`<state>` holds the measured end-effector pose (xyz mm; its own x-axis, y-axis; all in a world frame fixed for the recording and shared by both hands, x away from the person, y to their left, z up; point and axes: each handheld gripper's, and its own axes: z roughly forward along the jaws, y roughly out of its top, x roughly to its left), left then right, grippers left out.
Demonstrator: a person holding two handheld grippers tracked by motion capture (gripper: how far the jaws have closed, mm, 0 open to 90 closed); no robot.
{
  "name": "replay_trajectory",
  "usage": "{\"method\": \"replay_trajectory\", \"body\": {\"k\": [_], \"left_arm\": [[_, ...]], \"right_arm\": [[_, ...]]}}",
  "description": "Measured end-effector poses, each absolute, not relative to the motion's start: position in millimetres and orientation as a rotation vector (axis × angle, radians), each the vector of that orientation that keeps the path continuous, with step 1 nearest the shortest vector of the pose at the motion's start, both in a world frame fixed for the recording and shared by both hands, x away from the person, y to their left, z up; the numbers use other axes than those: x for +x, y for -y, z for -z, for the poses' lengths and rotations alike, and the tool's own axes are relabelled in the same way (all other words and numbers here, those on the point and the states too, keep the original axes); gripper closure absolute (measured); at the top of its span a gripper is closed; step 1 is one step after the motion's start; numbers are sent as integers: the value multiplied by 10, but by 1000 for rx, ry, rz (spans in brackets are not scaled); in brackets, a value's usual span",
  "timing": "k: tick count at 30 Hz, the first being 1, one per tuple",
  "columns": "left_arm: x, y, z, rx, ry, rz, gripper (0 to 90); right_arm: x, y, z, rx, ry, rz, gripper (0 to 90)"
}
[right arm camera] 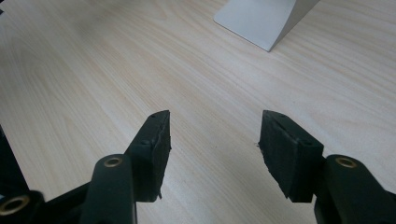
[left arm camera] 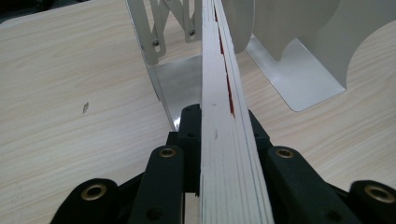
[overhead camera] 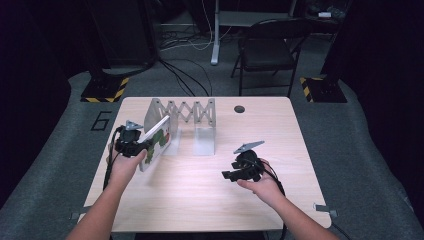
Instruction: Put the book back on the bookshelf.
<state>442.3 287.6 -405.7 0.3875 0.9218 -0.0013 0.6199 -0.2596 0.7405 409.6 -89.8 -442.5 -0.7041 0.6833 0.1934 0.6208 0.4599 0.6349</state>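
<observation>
Dark room, grey carpet, a folding chair (overhead camera: 270, 50) behind, and in front of you a pale wooden desk (overhead camera: 200, 200). On its far half stands the metal expanding book rack (overhead camera: 187, 116), accordion links stretched between its end plates. Your left gripper (overhead camera: 131, 145) sits at the desk's left side, just beside the rack's left end, jaws clamped on the book (overhead camera: 157, 140). The left gripper view looks straight along the book's page edges (left arm camera: 224, 140), which run upright between the jaws toward the rack's plates. The book is tilted, leaning toward the rack, its green cover facing you. Your right gripper (overhead camera: 240, 172) hovers over bare desk at centre-right, well apart from the book, jaws spread wide and holding nothing (right arm camera: 215, 140).
</observation>
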Motion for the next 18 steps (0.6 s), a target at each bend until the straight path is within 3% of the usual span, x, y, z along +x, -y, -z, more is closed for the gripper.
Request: {"method": "replay_trajectory", "body": {"k": [18], "left_arm": [[4480, -2774, 4152, 1954, -1362, -624, 755]], "right_arm": [[4090, 906, 4444, 1161, -2610, -1081, 432]]}}
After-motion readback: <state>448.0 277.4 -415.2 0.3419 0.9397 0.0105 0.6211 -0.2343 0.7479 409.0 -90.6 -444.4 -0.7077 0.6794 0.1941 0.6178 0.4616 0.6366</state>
